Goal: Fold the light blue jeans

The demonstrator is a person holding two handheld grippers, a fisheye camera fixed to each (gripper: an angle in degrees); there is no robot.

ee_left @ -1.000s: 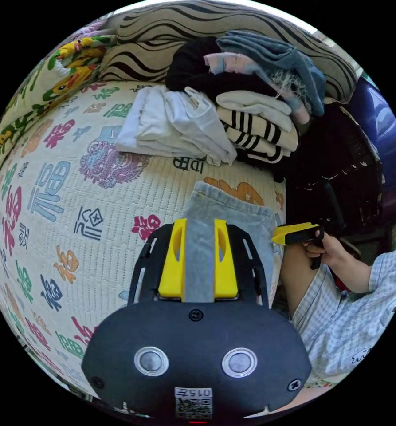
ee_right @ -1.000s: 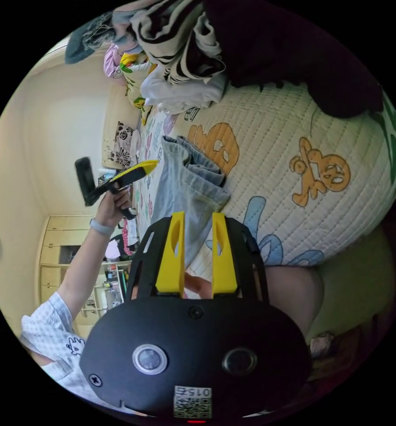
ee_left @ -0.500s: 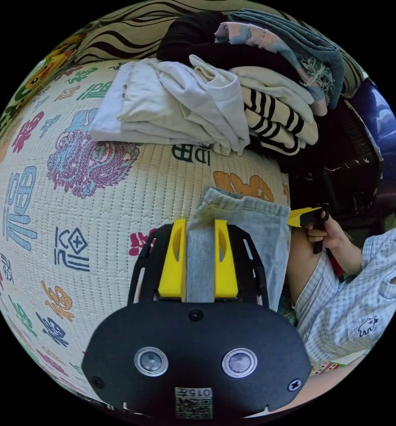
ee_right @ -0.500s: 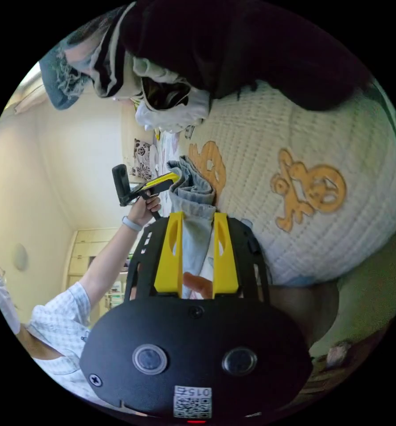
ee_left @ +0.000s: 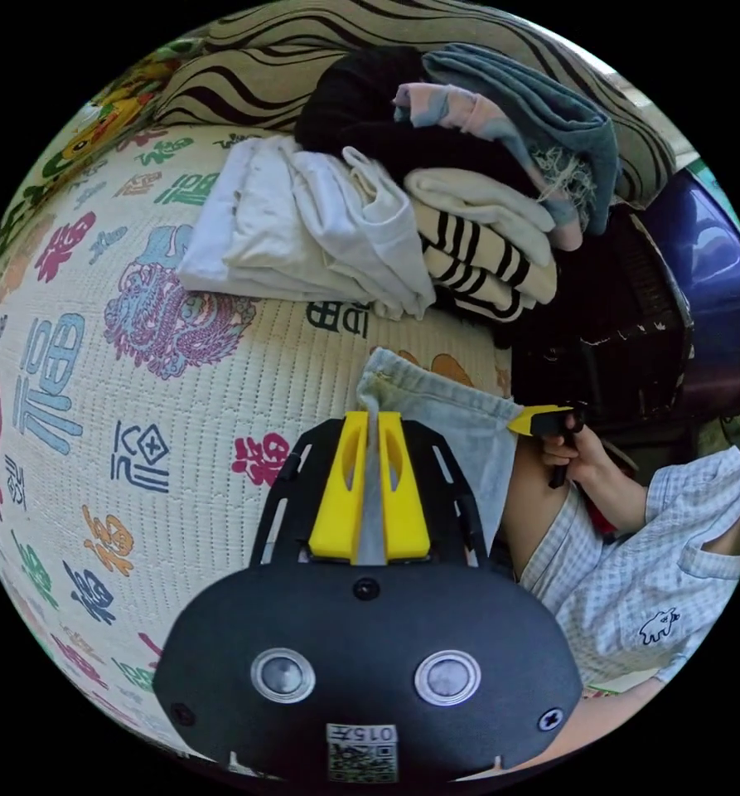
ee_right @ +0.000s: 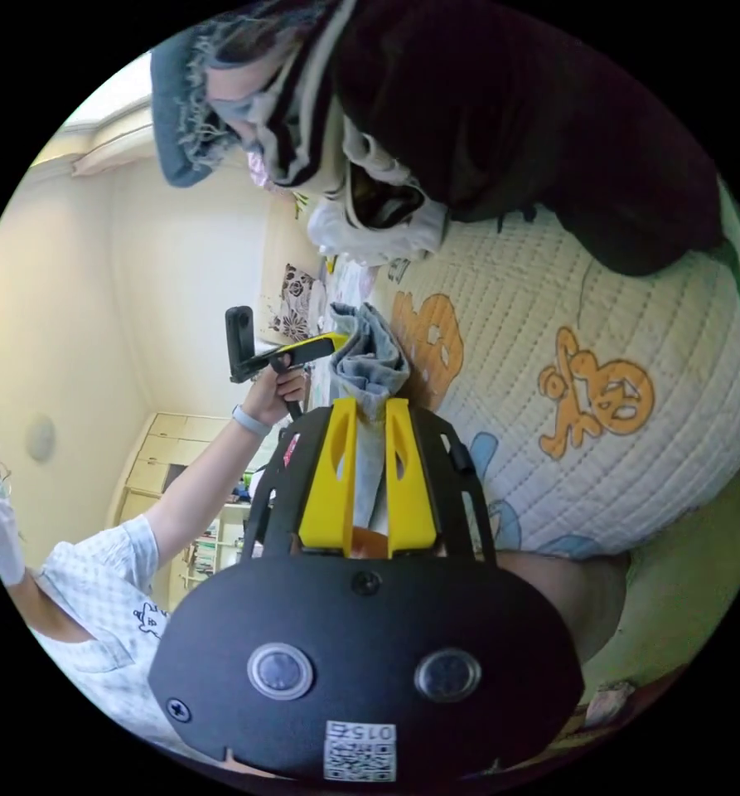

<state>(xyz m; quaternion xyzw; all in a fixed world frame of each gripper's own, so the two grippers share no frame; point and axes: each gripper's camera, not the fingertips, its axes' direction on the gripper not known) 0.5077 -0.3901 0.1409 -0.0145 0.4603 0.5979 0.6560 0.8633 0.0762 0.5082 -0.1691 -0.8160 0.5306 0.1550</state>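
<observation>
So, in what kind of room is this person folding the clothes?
Most likely a bedroom at home: a quilted bedspread with printed characters, a pile of folded clothes on it, and wooden cabinets along a plain wall.

Left gripper (ee_left: 368,419) — jaws pinched on jeans (ee_left: 436,414); right gripper (ee_right: 370,406) likewise clamped on them.

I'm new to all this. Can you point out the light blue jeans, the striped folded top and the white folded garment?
Light blue denim jeans (ee_left: 448,414), left gripper view, on the folded leg.
Cream black-striped folded top (ee_left: 477,269), left gripper view, on its stripes.
White folded garment (ee_left: 303,232), left gripper view, on its top layer.
</observation>
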